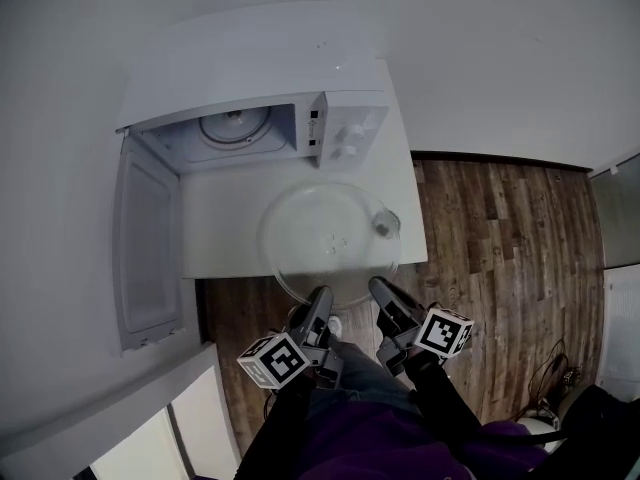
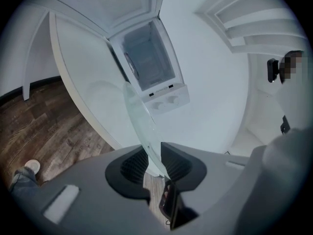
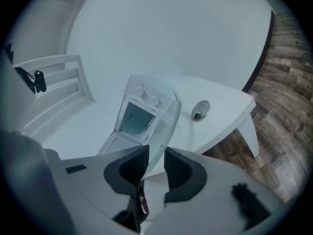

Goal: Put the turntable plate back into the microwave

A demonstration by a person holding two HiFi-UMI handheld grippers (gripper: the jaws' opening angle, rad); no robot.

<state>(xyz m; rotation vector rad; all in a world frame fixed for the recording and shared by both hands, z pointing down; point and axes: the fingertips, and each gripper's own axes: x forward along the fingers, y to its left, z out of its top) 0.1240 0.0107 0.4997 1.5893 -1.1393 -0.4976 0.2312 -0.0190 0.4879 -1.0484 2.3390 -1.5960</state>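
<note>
Clamped left tool (image 1: pixel 320 298) and right tool (image 1: pixel 381 288) on the turntable plate (image 1: pixel 330 236) rim; best kept level entering the microwave (image 1: pixel 250 118).

A clear round glass turntable plate (image 1: pixel 330 236) hangs over the front edge of the white tabletop (image 1: pixel 220 238). The left gripper (image 1: pixel 322 293) and right gripper (image 1: pixel 378 286) hold its near rim side by side. Behind it stands a white microwave oven (image 1: pixel 300 78), its door (image 1: pixel 148 248) swung wide to the left, with a roller ring (image 1: pixel 235 128) in the cavity. A small round grey disc (image 1: pixel 385 223) lies by the plate's right edge, and brown wooden flooring (image 1: pixel 500 258) runs beneath.
</note>
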